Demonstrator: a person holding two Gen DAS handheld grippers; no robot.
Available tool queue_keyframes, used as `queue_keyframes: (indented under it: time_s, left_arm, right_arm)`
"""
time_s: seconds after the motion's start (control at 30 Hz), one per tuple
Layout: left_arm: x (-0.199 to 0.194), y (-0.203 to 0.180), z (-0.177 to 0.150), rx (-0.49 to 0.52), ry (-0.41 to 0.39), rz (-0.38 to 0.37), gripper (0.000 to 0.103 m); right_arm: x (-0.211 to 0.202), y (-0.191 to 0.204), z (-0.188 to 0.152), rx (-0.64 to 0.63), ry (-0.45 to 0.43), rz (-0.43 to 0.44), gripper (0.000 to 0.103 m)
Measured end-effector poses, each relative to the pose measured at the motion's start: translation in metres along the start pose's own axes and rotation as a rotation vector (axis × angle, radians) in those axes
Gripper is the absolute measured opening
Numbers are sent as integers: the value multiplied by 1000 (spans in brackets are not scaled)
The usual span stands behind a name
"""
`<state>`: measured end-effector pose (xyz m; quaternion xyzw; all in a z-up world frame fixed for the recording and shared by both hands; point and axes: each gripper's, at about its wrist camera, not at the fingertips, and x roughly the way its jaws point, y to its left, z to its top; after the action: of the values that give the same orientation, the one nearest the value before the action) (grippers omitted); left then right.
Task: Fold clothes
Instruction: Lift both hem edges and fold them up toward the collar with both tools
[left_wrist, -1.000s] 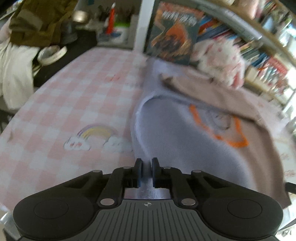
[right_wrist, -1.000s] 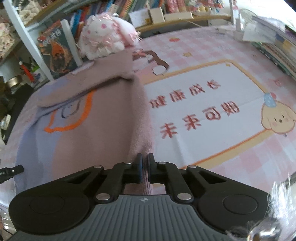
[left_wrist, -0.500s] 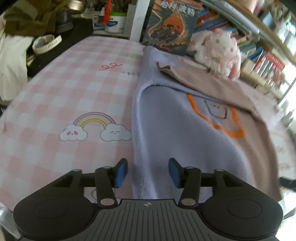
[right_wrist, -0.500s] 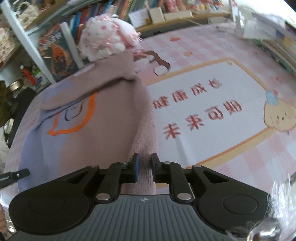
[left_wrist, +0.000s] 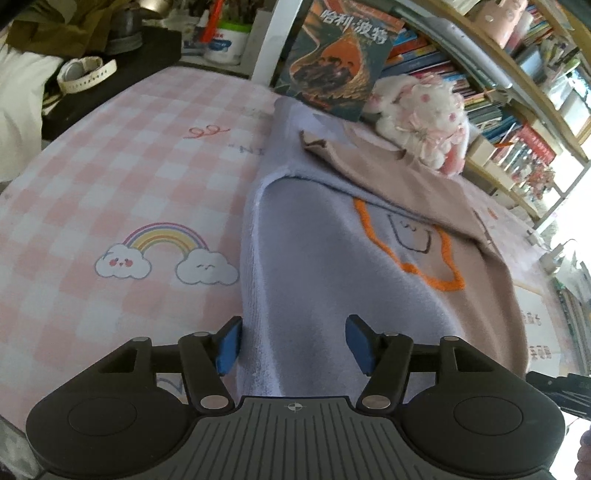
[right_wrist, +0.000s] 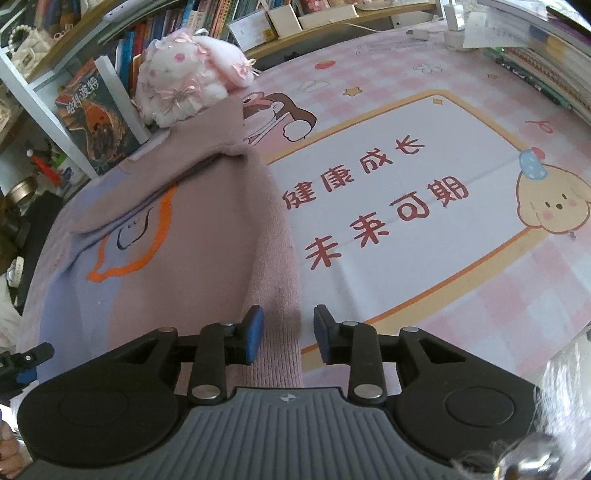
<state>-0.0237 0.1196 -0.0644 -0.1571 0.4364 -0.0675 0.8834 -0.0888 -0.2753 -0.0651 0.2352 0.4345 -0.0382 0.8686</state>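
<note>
A sweater, lilac on one half and dusty pink on the other with an orange outline drawing, lies flat on the pink checked table mat. One sleeve is folded across its top. My left gripper is open at the near lilac hem; the cloth lies between the blue pads, untouched. In the right wrist view the sweater shows its pink side edge. My right gripper sits over that edge with its jaws opening, the pink cloth between the pads but not pressed.
A pink-and-white plush toy and a dark upright book stand just behind the sweater, with bookshelves beyond. Piled clothes lie off the far left. A stack of books borders the mat's right side.
Both grippers were shut on the sweater's near edge a second ago. The left one has let go and stands wide; the right one has parted its jaws, and the cloth lies flat.
</note>
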Motion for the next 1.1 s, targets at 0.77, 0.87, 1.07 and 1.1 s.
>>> queue_keyframes:
  time_s: [0.77, 0.87, 1.07, 1.1]
  left_arm:
    - [-11, 6, -11, -17, 39, -3, 42]
    - [-13, 5, -14, -12, 31, -3, 41]
    - [-12, 6, -16, 5, 26, 6, 6]
    - [-12, 7, -17, 1, 30, 4, 5]
  right_arm:
    - [2, 2, 0, 5, 23, 71, 31]
    - [7, 2, 6, 14, 13, 81, 30]
    - [18, -1, 19, 24, 52, 106, 11]
    - [17, -2, 19, 17, 57, 107, 10]
